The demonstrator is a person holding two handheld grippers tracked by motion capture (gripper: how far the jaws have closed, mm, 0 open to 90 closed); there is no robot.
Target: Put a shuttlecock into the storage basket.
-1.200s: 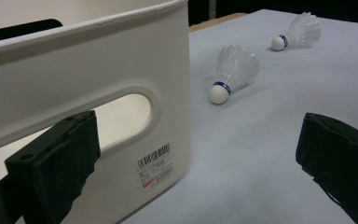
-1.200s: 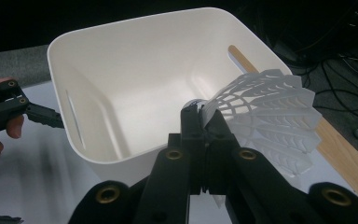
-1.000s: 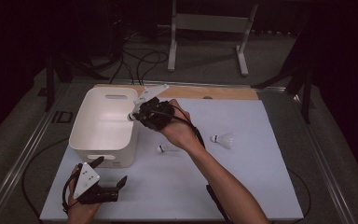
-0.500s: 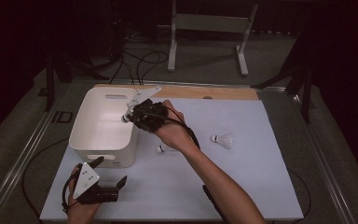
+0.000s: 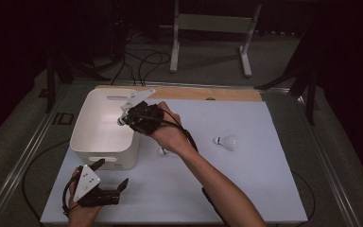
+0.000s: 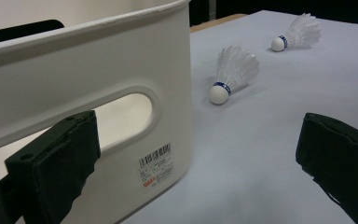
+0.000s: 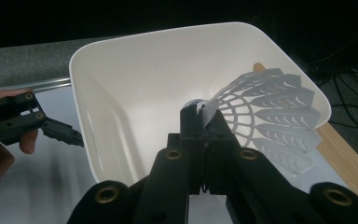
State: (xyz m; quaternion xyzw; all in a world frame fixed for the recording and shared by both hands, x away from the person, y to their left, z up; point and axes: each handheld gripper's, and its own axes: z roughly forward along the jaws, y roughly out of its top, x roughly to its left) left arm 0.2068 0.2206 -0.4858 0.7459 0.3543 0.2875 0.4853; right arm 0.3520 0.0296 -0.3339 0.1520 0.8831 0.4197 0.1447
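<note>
— Right claw (image 7: 205,126)?
— Squeezed tight on a shuttlecock (image 7: 261,121), up over the white bin (image 5: 99,137) near the desk's (image 5: 246,189) far left corner.
— Left claw (image 5: 111,182)?
— Wide open, holding nothing, by the near edge.

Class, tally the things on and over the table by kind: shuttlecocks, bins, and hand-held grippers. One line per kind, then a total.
Shuttlecocks: 3 (one clamped in the right gripper over the bin, two lying on the table)
White bin: 1
Hand-held grippers: 2 (the right gripper and the left gripper)
Total: 6
</note>
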